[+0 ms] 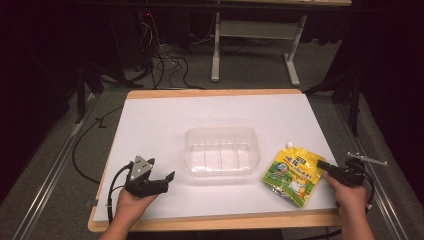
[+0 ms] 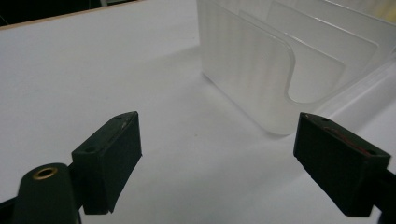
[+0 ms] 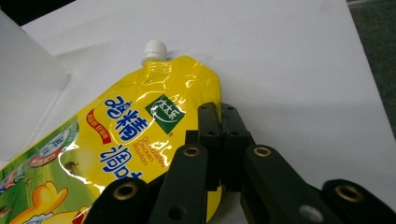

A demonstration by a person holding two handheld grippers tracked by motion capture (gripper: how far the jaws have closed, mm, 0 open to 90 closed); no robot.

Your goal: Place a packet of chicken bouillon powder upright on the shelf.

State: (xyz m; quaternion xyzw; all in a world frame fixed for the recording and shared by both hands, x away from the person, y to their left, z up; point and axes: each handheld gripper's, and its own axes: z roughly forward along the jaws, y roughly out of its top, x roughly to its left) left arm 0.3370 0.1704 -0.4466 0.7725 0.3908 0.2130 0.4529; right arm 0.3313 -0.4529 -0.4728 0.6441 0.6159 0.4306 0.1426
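Note:
A yellow spouted pouch [image 1: 294,175] with a white cap lies flat at the right of the white table [image 1: 165,120]. My right gripper [image 1: 324,165] is at the pouch's right edge. In the right gripper view its jaws are pressed together [image 3: 220,116] right along the edge of the pouch [image 3: 140,130], shut on that thin edge. A clear plastic container [image 1: 221,152] with inner dividers stands mid-table. My left gripper [image 1: 162,182] hovers to the left of it, open and holding nothing. In the left gripper view, the container wall [image 2: 252,79] sits ahead and to the right of the left gripper [image 2: 217,158].
The wooden table edge [image 1: 215,222] runs along the front, just ahead of the person's hands. Cables [image 1: 165,65] and a white frame leg [image 1: 216,55] lie on the floor beyond the far edge. Bare white board surrounds the container.

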